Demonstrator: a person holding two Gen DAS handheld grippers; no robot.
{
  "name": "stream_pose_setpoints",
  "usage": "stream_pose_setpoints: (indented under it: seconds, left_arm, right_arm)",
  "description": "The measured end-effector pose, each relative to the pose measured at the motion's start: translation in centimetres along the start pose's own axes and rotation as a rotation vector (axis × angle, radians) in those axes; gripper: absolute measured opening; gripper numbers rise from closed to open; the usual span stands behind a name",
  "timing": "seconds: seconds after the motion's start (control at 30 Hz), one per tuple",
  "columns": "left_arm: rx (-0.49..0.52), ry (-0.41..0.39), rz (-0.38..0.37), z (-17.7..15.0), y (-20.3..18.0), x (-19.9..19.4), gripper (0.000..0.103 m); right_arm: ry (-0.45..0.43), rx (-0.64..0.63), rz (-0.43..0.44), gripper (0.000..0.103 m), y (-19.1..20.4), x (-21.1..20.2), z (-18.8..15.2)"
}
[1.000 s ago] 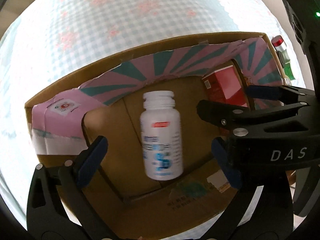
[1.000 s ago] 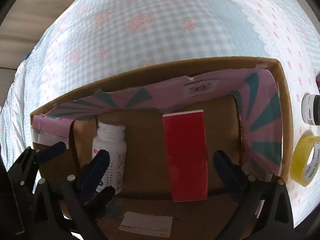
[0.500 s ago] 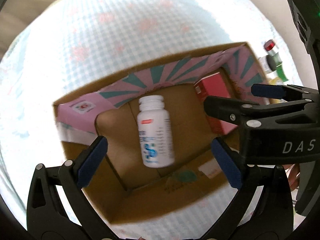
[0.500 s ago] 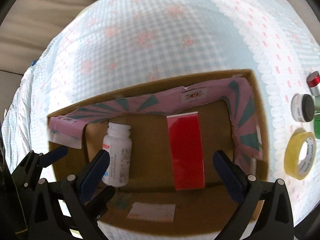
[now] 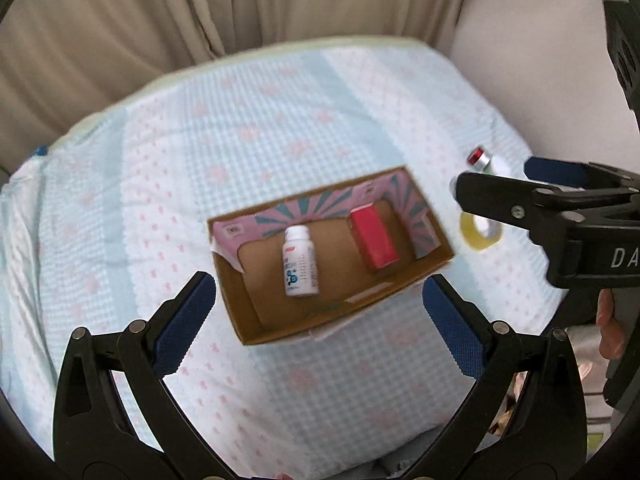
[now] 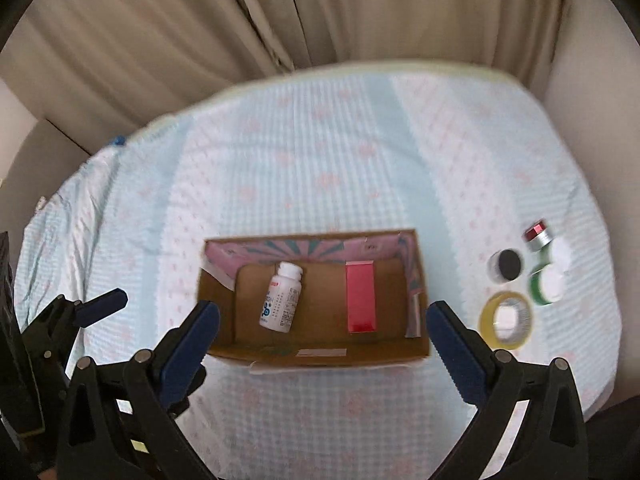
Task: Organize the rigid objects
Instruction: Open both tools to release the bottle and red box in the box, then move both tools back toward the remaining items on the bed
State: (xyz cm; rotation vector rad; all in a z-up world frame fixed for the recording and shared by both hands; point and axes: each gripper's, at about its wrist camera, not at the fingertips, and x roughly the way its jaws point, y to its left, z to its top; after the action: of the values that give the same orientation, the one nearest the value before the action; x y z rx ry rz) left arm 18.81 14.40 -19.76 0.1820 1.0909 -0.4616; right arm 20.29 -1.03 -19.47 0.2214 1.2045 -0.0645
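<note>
Beige curtains hang behind a bed covered in a pale blue checked cloth with pink motifs. On the cloth, toward the near middle, sits an open cardboard box with a pink and teal patterned lining along its far and right walls.

Inside the box, a red carton lies flat on the right half of the floor, its long side running near to far. Left of it, well apart, a white pill bottle lies on its side with the cap toward the far wall, slightly tilted.

On the cloth to the right of the box is a small cluster: a yellow tape roll nearest, a green-banded white jar just beyond it, a black-lidded jar to the left of that, and a red-capped silver bottle farthest.

The left tongs hang above the near edge of the box, spread wide and holding nothing; the bottle appears between the two blue pads, farther away and well clear of both. The right tongs are likewise spread wide and empty, framing the near wall of the box, with the bottle and carton beyond and between the pads, touching neither. In the left wrist view the right tongs reach in from the right edge, over the tape roll.
</note>
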Motion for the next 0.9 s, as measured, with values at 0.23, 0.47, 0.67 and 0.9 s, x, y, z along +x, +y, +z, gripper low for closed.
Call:
stream_pose_setpoints:
  seconds: [0.23, 0.47, 0.67, 0.9]
  left_arm:
    - [-0.004, -0.128, -0.011, -1.0, -2.1, -5.9, 0.103]
    - [0.005, -0.21, -0.038, -1.2, -6.3, -8.4, 0.103]
    - [0.042, -0.3, -0.002, -1.1, -12.7, -9.0, 0.103]
    - [-0.065, -0.266, 0.068, -0.5, -20.6, -6.3, 0.103]
  right_arm:
    - [-0.101, 0.027, -0.054, 0.103, -1.5, -7.5, -2.6]
    - [-0.17, 0.106, -0.144, 0.103, -7.2, -13.5, -5.7]
    - [-0.21, 0.15, -0.176, 0.103, -13.9, -16.1, -7.4]
    - [-0.245, 0.08, -0.135, 0.103, -22.2, -16.7, -7.8]
